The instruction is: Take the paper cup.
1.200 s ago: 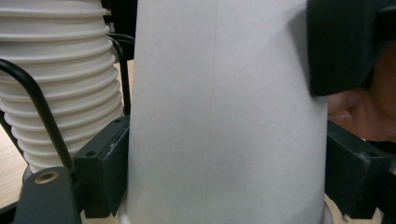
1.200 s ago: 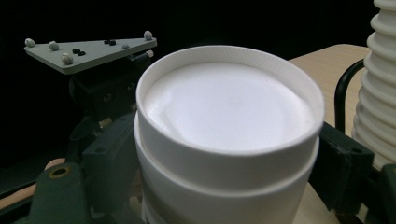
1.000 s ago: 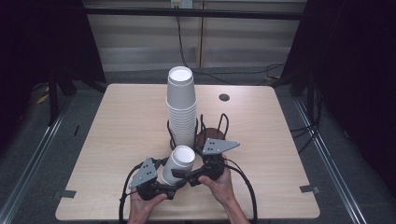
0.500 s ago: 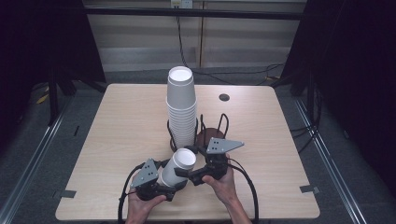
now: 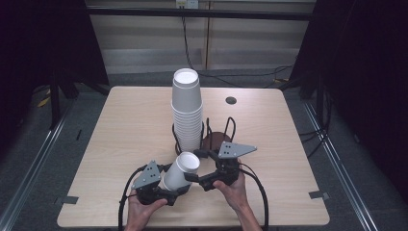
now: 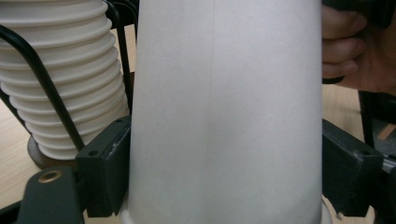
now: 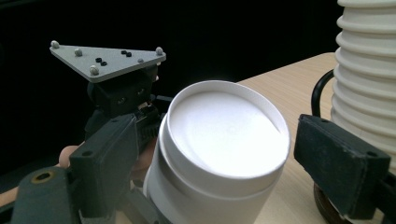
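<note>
Cup [image 5: 181, 171] between left tongs [image 5: 174, 188]

Matt white paper cup [image 5: 180, 171]; pale wood-grain table [image 5: 125, 130]; black wire rack [image 5: 219, 130].

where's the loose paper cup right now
In the high view the loose paper cup lies tilted near the table's front edge, between the left tongs and right tongs, just in front of the wire rack's cup stack.

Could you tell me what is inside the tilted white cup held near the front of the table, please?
The right tool's view looks into the cup: a plain white interior, apparently empty. Its deepest part stays hidden.
</note>
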Tool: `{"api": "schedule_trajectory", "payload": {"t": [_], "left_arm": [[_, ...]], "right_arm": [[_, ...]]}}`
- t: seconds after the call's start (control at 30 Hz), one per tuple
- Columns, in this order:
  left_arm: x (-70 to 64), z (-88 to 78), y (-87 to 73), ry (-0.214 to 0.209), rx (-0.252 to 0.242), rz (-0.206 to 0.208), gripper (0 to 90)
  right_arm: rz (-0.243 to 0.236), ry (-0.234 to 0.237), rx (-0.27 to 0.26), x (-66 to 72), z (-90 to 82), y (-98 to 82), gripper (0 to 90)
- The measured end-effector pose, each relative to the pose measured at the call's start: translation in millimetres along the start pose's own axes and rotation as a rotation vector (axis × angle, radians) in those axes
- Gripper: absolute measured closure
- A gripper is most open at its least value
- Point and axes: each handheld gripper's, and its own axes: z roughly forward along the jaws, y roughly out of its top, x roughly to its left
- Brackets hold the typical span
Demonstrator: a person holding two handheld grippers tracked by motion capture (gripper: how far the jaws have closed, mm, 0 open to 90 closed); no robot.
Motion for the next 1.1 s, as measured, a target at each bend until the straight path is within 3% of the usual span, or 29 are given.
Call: {"api": "schedule_trajectory", "payload": {"t": [0.07,0.47,0.5,0.67,0.97,1.1], "left_arm": [[0.7,-1.0,1.5,0.016,0.022,0.009,16.9],[5.6,-1.6,9.5,-0.006,0.102,0.038,17.2],[6.1,-2.4,12.1,0.012,0.120,0.044,17.2],[9.8,-4.1,15.0,0.021,0.162,0.062,17.2],[15.0,-4.8,18.9,0.016,0.230,0.078,17.3],[14.9,-4.1,23.7,0.017,0.266,0.106,17.3]], "right_arm": [[-0.003,0.001,0.002,-0.3,-3.0,0.9,13.3],[-0.015,0.004,0.054,-4.0,-8.4,1.8,13.0],[-0.011,-0.004,0.073,-4.5,-9.6,0.7,13.1],[-0.014,-0.014,0.106,-5.1,-11.4,-4.1,13.1],[-0.012,-0.011,0.210,-7.5,-11.7,-6.4,13.2],[-0.018,-0.013,0.247,-8.9,-12.7,-5.9,13.3]]}}
